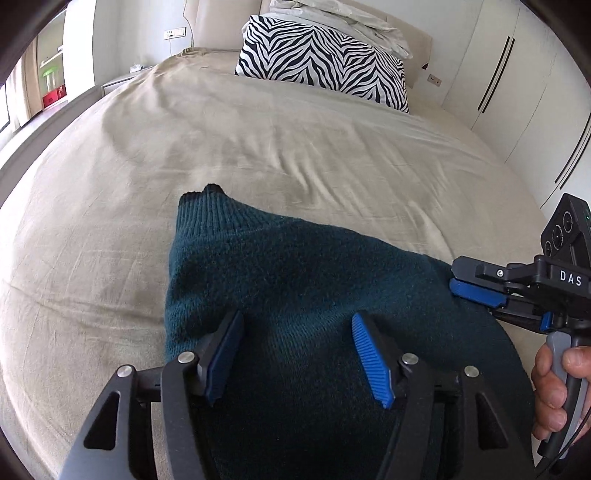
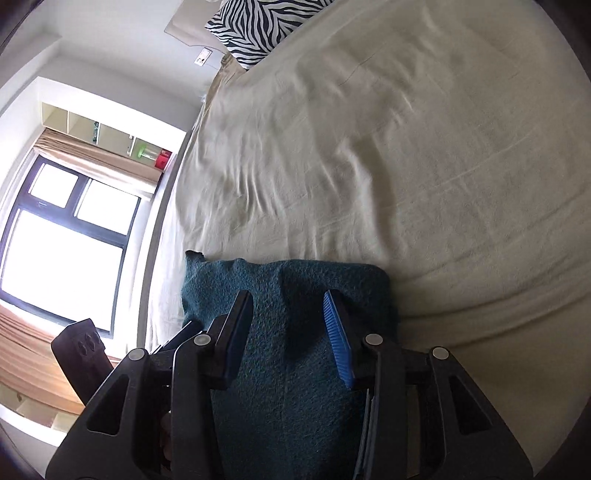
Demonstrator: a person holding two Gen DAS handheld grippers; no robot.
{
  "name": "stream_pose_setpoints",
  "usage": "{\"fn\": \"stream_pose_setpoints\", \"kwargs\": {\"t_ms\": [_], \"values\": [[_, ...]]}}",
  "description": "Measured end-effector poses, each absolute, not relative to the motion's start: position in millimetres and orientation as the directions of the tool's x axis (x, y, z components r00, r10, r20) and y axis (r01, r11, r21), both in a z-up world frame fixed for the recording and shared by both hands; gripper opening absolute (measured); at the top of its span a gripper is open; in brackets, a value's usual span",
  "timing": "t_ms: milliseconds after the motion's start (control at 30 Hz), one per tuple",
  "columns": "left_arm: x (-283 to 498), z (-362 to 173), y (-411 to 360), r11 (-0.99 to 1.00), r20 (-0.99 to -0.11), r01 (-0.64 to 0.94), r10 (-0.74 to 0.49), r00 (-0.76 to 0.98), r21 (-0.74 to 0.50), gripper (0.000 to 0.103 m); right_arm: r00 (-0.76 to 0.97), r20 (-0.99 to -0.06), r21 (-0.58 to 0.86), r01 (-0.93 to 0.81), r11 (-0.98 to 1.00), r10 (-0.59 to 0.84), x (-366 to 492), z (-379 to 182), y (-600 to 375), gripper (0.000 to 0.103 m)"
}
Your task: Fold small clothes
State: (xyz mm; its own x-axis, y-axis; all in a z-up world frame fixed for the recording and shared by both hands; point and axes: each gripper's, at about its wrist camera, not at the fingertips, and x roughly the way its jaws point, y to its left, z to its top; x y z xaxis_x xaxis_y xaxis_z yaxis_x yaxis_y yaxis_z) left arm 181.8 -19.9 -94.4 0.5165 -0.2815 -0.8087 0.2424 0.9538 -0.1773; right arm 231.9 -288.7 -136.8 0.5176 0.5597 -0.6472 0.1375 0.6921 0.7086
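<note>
A dark teal knitted garment (image 1: 291, 280) lies on the beige bed sheet (image 1: 258, 147), its ribbed cuff pointing away from me. My left gripper (image 1: 297, 321) is open, its blue pads spread just over the garment's near part. In the left wrist view my right gripper (image 1: 456, 282) comes in from the right with its tip at the garment's right edge, its jaws near together. In the right wrist view the right gripper (image 2: 288, 306) stands open with the garment (image 2: 288, 369) between its fingers. Whether either touches the cloth is unclear.
A zebra-print pillow (image 1: 321, 66) and white bedding (image 1: 347, 26) sit at the head of the bed. White wardrobe doors (image 1: 517, 96) stand to the right. A window (image 2: 62, 236) and shelves (image 2: 110, 136) lie beyond the bed's far side.
</note>
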Motion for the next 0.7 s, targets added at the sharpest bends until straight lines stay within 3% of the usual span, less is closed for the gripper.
{"fn": "stream_pose_setpoints", "kwargs": {"t_ms": [67,167,333,500,533,600,700], "values": [[181.6,-94.7,-20.6,0.954,-0.807,0.243,-0.281,0.52,-0.176,0.066,0.511,-0.658,0.7,0.145,0.699,0.553,230.3,-134.0,-291.1,0.034],[176.3,-90.2,-17.7,0.954,-0.798,0.237,-0.285,0.531,-0.183,0.066,0.528,-0.669,0.669,0.121,0.734,0.523,206.9,-108.8,-287.7,0.039],[142.5,-60.3,-8.4,0.954,-0.765,0.223,-0.295,0.572,-0.202,0.064,0.524,-0.563,0.73,-0.048,0.682,0.64,126.3,-67.5,-267.9,0.042],[98.3,-57.3,0.3,0.952,-0.748,0.21,-0.304,0.59,-0.221,0.065,0.44,-0.599,0.727,-0.051,0.685,0.669,75.3,-110.9,-253.4,0.044],[93.5,-63.4,-1.4,0.954,-0.756,0.219,-0.296,0.584,-0.204,0.065,0.437,-0.597,0.743,-0.016,0.669,0.673,71.1,-128.5,-260.3,0.043],[86.7,-74.4,-4.9,0.96,-0.766,0.233,-0.266,0.585,-0.155,0.065,0.469,-0.524,0.808,0.01,0.589,0.711,64.8,-147.8,-276.8,0.032],[73.2,-62.3,-1.7,0.958,-0.745,0.23,-0.28,0.605,-0.173,0.065,0.481,-0.548,0.789,0.027,0.613,0.684,58.3,-136.8,-279.7,0.034]]}}
